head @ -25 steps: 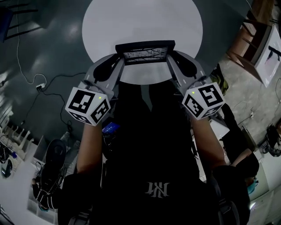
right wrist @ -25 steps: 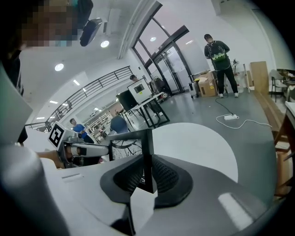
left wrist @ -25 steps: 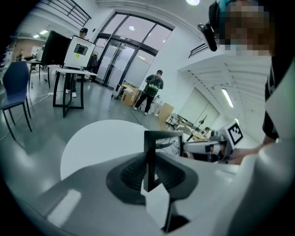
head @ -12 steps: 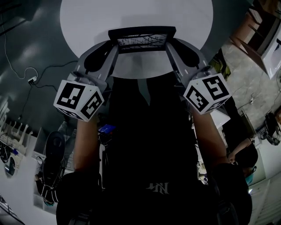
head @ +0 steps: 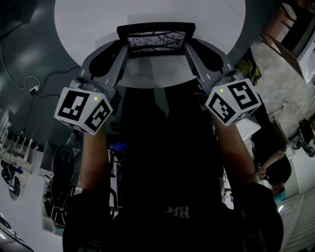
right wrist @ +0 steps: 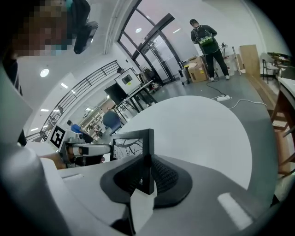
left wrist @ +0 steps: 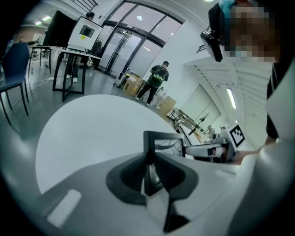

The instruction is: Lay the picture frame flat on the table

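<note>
1. The left gripper [left wrist: 148, 159], at the near edge of the round white table [head: 147, 12], has its jaws clamped on the left side of the picture frame [head: 156, 38].
2. The picture frame stands upright over the table's near part; its bottom edge is hidden.
3. The right gripper [right wrist: 146, 173], also at the table's near edge, pinches the picture frame's right side.
</note>
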`<state>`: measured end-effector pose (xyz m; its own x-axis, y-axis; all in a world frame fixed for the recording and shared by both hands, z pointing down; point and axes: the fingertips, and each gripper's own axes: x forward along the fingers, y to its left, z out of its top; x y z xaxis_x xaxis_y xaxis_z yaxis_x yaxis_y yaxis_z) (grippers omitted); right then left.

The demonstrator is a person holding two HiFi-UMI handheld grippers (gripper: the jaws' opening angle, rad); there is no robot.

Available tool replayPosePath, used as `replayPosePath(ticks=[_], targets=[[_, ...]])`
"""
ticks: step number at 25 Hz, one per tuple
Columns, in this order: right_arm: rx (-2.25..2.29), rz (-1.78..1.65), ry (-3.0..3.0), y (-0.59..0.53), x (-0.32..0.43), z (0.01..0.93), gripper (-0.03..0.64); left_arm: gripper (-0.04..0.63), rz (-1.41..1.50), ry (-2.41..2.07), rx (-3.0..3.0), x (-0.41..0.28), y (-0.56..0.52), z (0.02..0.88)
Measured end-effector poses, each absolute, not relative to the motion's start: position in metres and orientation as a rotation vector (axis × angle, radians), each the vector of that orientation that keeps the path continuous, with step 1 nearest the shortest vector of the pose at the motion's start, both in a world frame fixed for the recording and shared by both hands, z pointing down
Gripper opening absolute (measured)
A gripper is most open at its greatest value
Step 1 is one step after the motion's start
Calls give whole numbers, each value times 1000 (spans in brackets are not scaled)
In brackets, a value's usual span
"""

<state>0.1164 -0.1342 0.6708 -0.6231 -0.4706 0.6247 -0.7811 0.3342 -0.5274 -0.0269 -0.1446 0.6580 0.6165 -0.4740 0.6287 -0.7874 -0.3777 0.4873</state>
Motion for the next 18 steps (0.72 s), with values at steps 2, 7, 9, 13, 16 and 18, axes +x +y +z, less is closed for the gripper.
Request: replayPosePath(ticks=[2,7,9,13,16,18], targets=[[1110,1189,-2244,-134,115,673,49,54,502,-987,2033,-28,-143,660],[1110,1175,-2234,-132,114,684,51,55,518,-987,2032,-29,-141,671],[1111,1152,-2229,-133,117,684,54,58,538,-988,2044,-25,-140,672],[1110,1098,-2223,-135,116,680,55,60,562,-992,2060,-24,-142,669],[1110,1099,-2215,-132,116,684,55,61,571,-990,2066,-25,-139,674],[1112,1095,-2211,-133,116,688,55,61,571,-988,2059,-25,-140,679]])
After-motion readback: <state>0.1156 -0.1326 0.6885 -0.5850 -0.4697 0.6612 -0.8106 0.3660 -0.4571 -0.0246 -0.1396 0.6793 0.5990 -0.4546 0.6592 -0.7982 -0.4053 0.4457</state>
